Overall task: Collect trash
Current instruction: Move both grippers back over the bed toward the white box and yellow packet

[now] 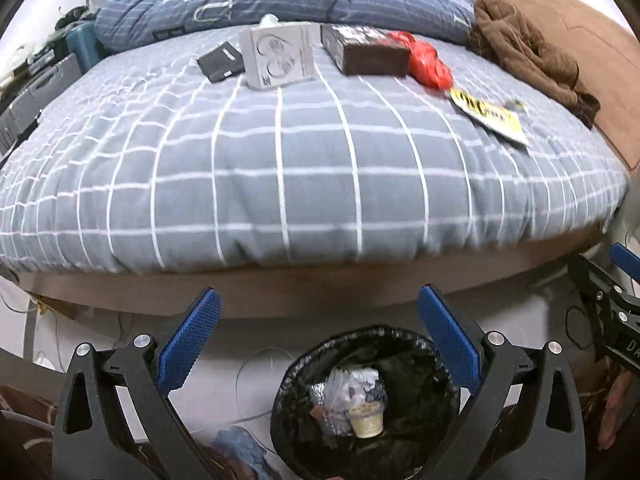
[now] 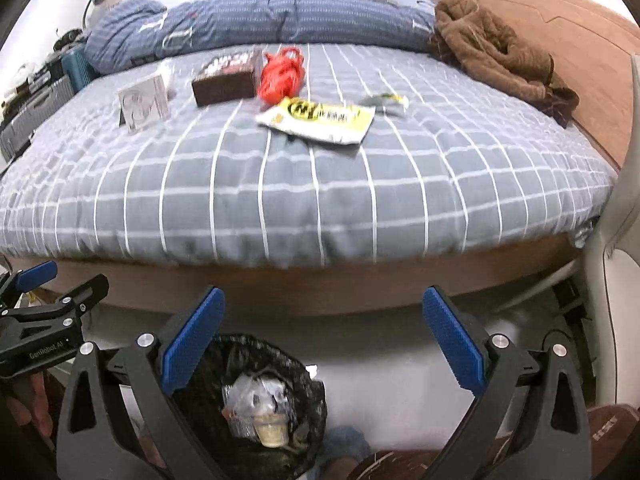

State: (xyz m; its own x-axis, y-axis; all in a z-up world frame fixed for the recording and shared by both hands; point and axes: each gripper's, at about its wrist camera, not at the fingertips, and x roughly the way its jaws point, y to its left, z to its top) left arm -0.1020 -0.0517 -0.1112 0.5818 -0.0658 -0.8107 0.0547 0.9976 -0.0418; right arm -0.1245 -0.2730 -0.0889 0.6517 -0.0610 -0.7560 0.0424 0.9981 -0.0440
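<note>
Both views are taken from the bed's foot. From the left wrist, the left gripper is held wide and empty over the bin, with a red bag and yellow wrapper seen toward the bed's right edge. From the right wrist, the right gripper is likewise spread wide, empty, the wrapper lying mid-bed.

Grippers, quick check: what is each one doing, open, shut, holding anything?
Left gripper: open, holding nothing, above the trash bin.
Right gripper: open, holding nothing, facing the bed.
</note>
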